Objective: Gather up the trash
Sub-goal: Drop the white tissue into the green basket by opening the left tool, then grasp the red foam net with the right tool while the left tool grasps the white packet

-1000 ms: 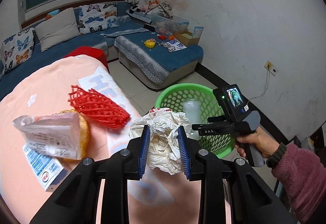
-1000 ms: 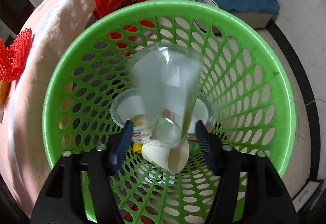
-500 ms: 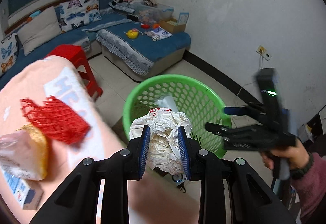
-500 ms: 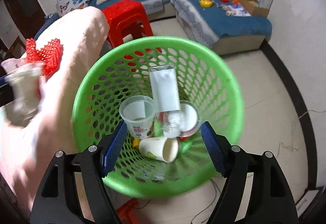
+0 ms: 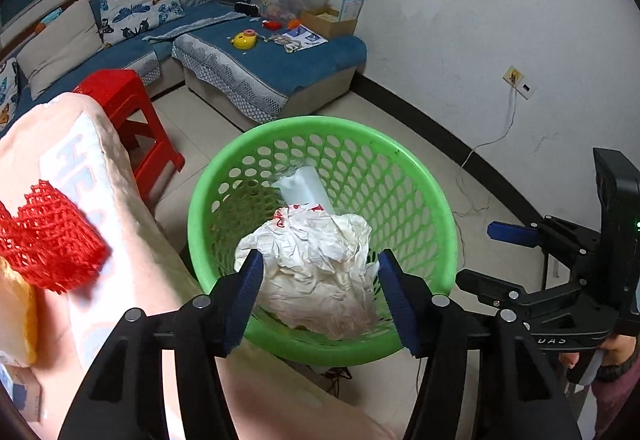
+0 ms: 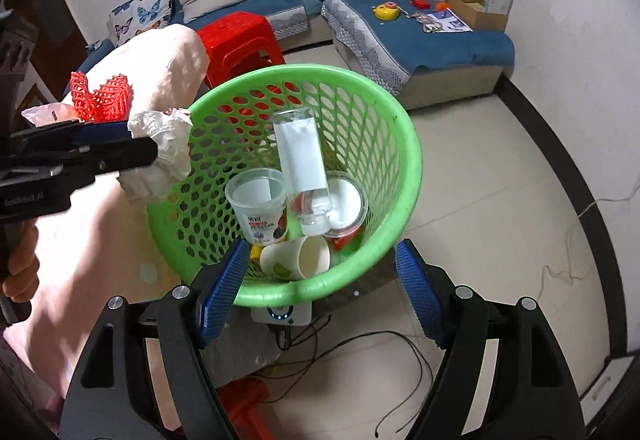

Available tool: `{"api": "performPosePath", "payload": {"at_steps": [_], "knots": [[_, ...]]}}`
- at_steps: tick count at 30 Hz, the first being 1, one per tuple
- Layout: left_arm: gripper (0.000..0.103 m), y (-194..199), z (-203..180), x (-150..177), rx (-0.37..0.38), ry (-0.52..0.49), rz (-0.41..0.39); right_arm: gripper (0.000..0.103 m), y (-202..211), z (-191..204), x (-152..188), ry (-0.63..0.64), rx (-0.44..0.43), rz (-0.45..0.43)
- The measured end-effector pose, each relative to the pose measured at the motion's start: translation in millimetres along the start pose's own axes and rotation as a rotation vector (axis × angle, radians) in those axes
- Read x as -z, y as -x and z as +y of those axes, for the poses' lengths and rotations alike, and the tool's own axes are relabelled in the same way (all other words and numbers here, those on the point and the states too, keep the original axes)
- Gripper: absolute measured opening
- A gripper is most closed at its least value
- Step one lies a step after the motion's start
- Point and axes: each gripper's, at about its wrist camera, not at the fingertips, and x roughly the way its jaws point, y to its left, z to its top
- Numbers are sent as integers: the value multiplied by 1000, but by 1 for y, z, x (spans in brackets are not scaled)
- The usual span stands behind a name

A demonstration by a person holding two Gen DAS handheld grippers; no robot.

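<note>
A blue corner sofa (image 5: 256,75) with butterfly cushions runs along the wall at twelve o'clock in both views, toys and a cardboard box (image 6: 478,9) on its far end. Before it, at ten o'clock, stands a red plastic stool (image 5: 128,111), partly hidden by the peach-covered table (image 5: 132,248) that fills the left side.

The green perforated basket (image 5: 416,183) sits on the floor just beside the table edge, at the middle of both views. Inside it lie a clear plastic bottle (image 6: 302,163), a yogurt cup (image 6: 258,209), a lidded round tub (image 6: 346,199) and a paper cup (image 6: 296,258) on its side.

On the table at nine o'clock lies a red foam net (image 5: 44,240). The crumpled white plastic bag (image 5: 316,268) hangs over the near rim of the basket between the fingers of the left gripper (image 5: 320,300), whose jaws have just been opening and now stand apart from the bag on both sides. The right gripper (image 6: 320,300) is spread wide with nothing between its fingers, above the basket's near rim. Cables (image 6: 400,360) trail on the floor at five o'clock.
</note>
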Motion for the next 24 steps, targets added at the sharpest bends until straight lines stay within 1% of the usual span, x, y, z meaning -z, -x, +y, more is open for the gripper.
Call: {"api": "performPosePath", "payload": {"at_steps": [1, 2, 3, 5, 7, 10, 14, 18, 22, 24], "knots": [[62, 1, 2, 1, 5, 2, 1, 76, 0, 0, 0, 1, 0, 2], [69, 0, 1, 1, 8, 10, 1, 76, 0, 1, 1, 3, 3, 3], [71, 2, 3, 0, 18, 22, -3, 76, 1, 1, 2, 4, 7, 1], [71, 2, 3, 1, 38, 28, -8, 76, 2, 1, 2, -1, 0, 0], [71, 4, 3, 3, 12, 18, -9, 76, 4, 3, 3, -3, 0, -4], [71, 15, 6, 7, -6, 14, -27, 76, 7, 7, 1, 5, -5, -8], [71, 41, 14, 16, -56, 17, -65, 76, 13, 17, -2, 20, -26, -21], [71, 75, 27, 30, -124, 26, -117, 78, 16, 36, -8, 54, -45, -44], [71, 108, 49, 46, -174, 70, -166, 78, 18, 61, -20, 99, -82, -59], [71, 125, 65, 53, -215, 106, -183, 79, 18, 77, -27, 133, -101, -70]]}}
